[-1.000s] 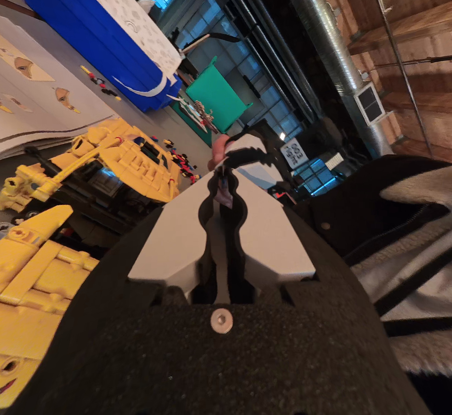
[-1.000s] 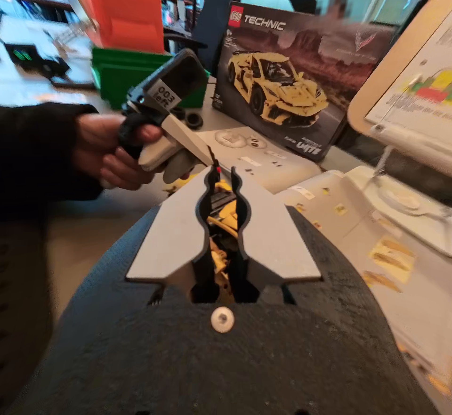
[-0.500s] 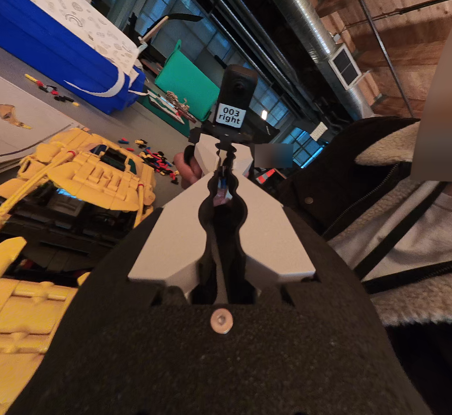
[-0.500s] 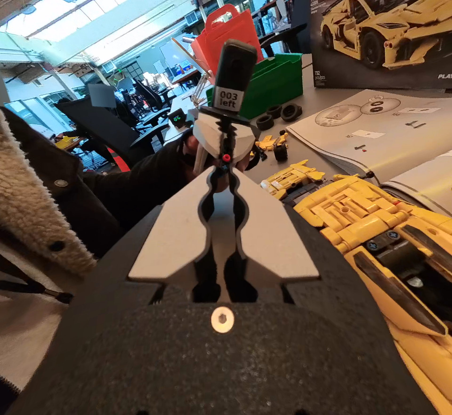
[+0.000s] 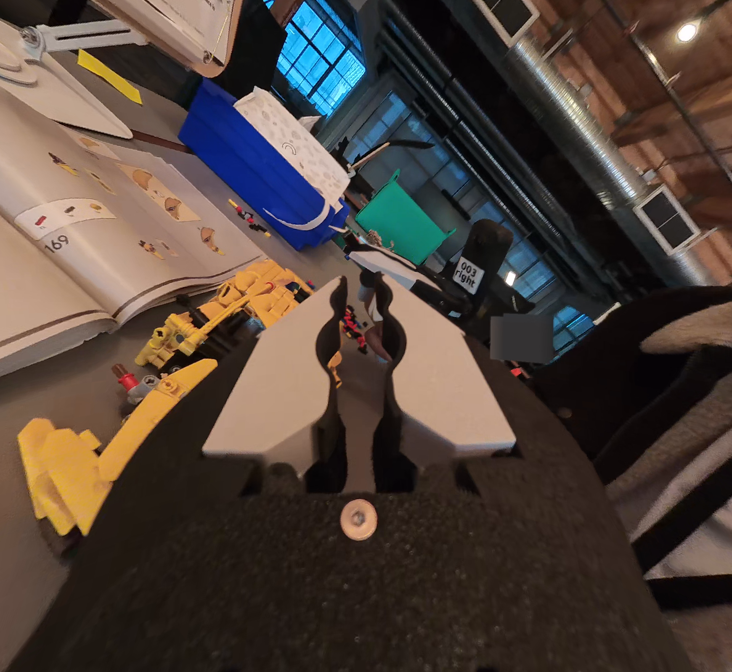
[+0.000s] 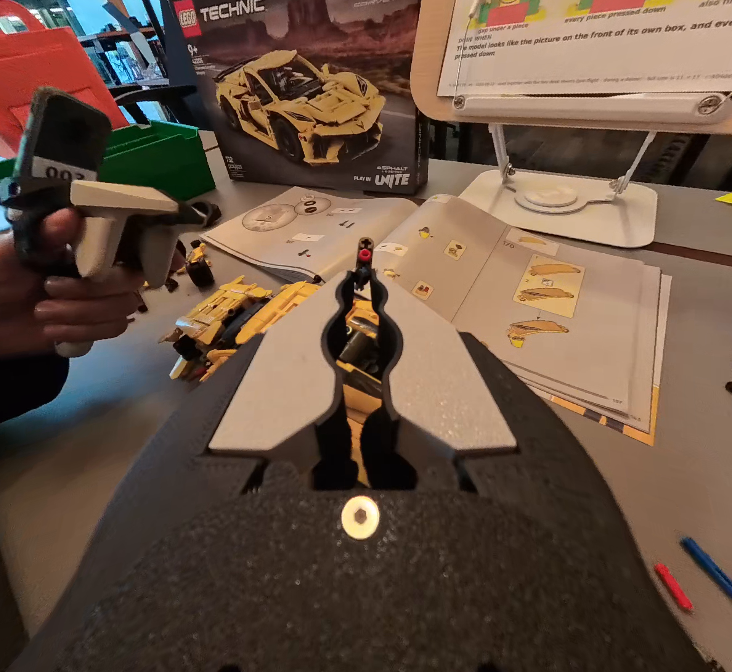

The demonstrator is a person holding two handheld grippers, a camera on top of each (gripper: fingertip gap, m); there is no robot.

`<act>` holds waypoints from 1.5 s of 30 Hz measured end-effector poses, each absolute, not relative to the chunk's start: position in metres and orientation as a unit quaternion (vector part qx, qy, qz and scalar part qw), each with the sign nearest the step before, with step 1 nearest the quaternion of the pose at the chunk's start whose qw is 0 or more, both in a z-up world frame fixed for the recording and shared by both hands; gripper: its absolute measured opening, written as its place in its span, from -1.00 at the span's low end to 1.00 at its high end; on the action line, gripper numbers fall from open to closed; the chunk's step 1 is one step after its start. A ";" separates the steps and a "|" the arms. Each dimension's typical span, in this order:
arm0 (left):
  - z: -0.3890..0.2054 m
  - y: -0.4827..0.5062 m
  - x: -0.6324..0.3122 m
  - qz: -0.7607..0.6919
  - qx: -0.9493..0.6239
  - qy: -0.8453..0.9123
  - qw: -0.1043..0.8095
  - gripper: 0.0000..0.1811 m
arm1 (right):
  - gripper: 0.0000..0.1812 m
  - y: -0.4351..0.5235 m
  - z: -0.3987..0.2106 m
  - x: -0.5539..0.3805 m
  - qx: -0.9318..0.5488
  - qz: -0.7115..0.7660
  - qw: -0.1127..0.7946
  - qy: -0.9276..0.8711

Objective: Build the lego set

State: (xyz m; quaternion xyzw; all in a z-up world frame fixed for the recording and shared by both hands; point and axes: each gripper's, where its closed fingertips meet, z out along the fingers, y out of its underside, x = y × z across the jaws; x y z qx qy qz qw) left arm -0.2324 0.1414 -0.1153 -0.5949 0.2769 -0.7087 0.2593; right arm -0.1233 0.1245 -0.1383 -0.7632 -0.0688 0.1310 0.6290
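A small black axle pin with a red bush [image 6: 365,258] is sticking up at frame centre, pinched in the tips of the right gripper [image 6: 362,280], which is hovering over the half-built yellow car [image 6: 237,316] and open instruction booklet [image 6: 515,296], while the left gripper [image 5: 359,288] is standing apart and empty.

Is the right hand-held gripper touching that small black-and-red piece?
Touching. The right wrist view shows the right hand-held gripper pinching the base of the small black-and-red piece, which sticks out beyond its tips.
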 end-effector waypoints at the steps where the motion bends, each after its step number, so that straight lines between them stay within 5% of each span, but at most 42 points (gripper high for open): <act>1: -0.116 0.142 -0.233 -0.713 -0.594 0.272 0.254 -0.85 | -0.94 0.125 -0.137 -0.122 -0.760 0.134 0.632 -0.065; 34: -0.121 0.139 -0.232 -0.702 -0.603 0.288 0.245 -0.86 | -0.93 0.116 -0.137 -0.159 -0.743 0.223 0.613 -0.148; 38: -0.115 0.155 -0.242 -0.684 -0.610 0.275 0.291 -0.87 | -0.94 0.045 -0.154 -0.251 -0.712 0.432 0.436 -0.342; 45: -0.138 0.229 -0.296 -0.532 -0.712 0.213 0.406 -0.89 | -0.93 0.013 -0.233 -0.277 -0.772 0.337 0.273 -0.464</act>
